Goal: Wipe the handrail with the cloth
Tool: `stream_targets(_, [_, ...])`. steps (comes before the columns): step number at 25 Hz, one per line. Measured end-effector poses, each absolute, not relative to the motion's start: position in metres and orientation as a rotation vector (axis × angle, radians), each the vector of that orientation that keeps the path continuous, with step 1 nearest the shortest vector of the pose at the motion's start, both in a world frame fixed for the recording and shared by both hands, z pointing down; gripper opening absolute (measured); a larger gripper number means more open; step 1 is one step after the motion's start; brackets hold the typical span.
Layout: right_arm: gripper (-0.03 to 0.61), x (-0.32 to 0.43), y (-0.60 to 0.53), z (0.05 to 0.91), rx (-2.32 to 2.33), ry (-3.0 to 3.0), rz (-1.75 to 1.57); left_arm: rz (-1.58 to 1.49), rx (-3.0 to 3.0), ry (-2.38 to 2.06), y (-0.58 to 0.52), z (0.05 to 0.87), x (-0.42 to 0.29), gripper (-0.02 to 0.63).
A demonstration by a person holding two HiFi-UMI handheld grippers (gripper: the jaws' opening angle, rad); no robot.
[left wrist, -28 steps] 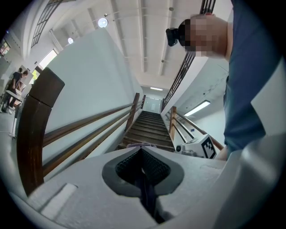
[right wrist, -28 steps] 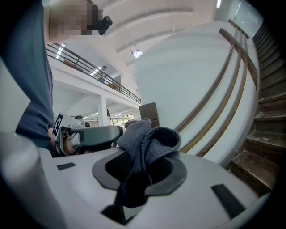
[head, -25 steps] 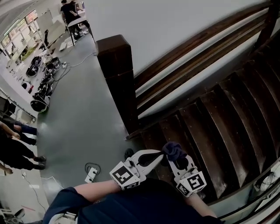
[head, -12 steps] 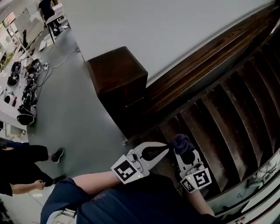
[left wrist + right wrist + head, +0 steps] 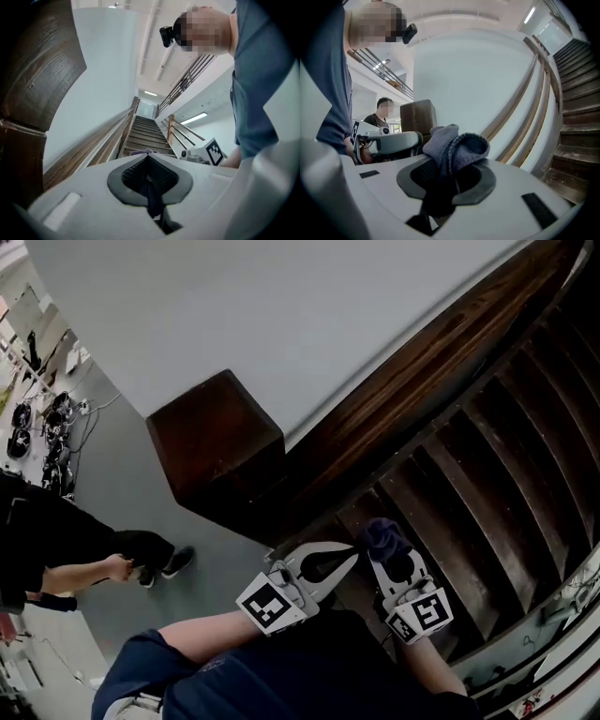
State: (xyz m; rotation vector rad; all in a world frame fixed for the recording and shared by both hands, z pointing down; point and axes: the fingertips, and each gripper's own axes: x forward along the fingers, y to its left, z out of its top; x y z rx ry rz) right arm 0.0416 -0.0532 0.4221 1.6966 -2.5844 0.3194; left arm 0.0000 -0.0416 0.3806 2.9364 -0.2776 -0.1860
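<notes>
A dark blue-grey cloth (image 5: 382,536) is bunched in my right gripper (image 5: 380,547), which is shut on it low in the head view, above the bottom stair treads. The right gripper view shows the cloth (image 5: 457,144) bulging out over the pads. My left gripper (image 5: 352,558) is just left of it, shut, with nothing between its tips (image 5: 148,158). The dark wooden handrail (image 5: 422,362) climbs to the upper right along the white wall. It starts from a square newel post (image 5: 216,439). Both grippers are below the rail and apart from it.
Dark stair treads (image 5: 487,484) rise to the right. A person in black (image 5: 56,549) stands on the grey floor at the left, with cables and gear (image 5: 37,437) further off. Metal railing (image 5: 553,624) shows at the bottom right.
The view has swung so the newel post and handrail sit larger and nearer. A person has come in at the left. Both grippers hold their places, cloth still gripped.
</notes>
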Motion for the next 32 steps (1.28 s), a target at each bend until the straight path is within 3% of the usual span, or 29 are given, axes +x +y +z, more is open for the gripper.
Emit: stream_targets(32, [0.101, 0.272, -0.305, 0.327, 1.824, -2.364, -0.357, -0.155, 3.102, -0.409, -0.196, 0.31, 0.172, 0.005])
